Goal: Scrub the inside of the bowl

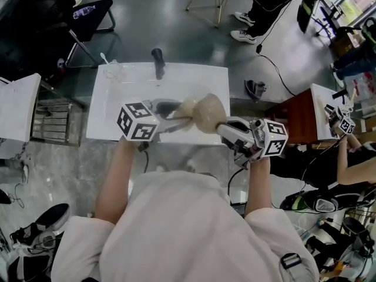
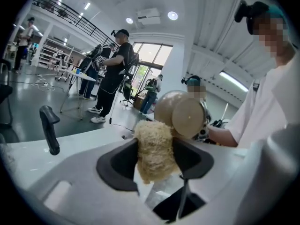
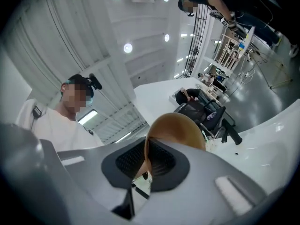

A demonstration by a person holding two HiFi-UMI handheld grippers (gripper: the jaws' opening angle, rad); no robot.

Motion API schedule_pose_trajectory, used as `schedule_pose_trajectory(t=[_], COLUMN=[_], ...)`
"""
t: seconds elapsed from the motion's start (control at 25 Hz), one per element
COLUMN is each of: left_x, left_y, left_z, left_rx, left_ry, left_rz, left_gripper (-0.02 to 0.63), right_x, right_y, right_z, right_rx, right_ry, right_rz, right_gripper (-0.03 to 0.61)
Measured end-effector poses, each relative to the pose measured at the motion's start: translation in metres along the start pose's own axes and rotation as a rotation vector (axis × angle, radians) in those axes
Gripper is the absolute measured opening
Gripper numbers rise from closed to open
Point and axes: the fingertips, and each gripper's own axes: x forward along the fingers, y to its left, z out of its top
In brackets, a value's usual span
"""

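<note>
The bowl, tan and round-bodied, is held in the air over the white sink, between the two grippers and in front of the black faucet. It is tipped on its side, so its flat round foot faces the left gripper view. On the left, the person's bare left forearm reaches forward from the torso over the sink's near edge. The left gripper points inward toward the bowl and a little downward. Its jaws stand fairly wide but are filled: they are clamped on a pale, fibrous scrub pad, which sticks out past the tips. In the head view the scrub pad meets the bowl's left side; whether it presses on the bowl cannot be told. On the right, the right forearm also reaches forward. The right gripper angles in toward the left gripper and slightly upward. Its jaws are nearly together, pinching the thin rim of the bowl between the ribbed pads, and the bowl's brown wall rises beyond them.
</note>
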Motion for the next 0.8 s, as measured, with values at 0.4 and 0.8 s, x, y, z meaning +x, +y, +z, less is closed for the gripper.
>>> schedule_pose_trajectory(t=[0.4, 0.8], left_x=[0.007, -0.020], left_y=[-0.039, -0.039], left_z=[-0.010, 0.025], left_rx=[0.036, 0.076], left_ry=[0.015, -0.092], left_rz=[-0.049, -0.015], left_gripper=[0.230, 0.230], right_x=[0.012, 0.019], right_y=[-0.050, -0.077], right_z=[0.013, -0.031], right_rx=[-0.039, -0.020], right_ry=[0.033, 0.193], right_rz=[-0.258, -0.351], right_gripper=[0.018, 0.018])
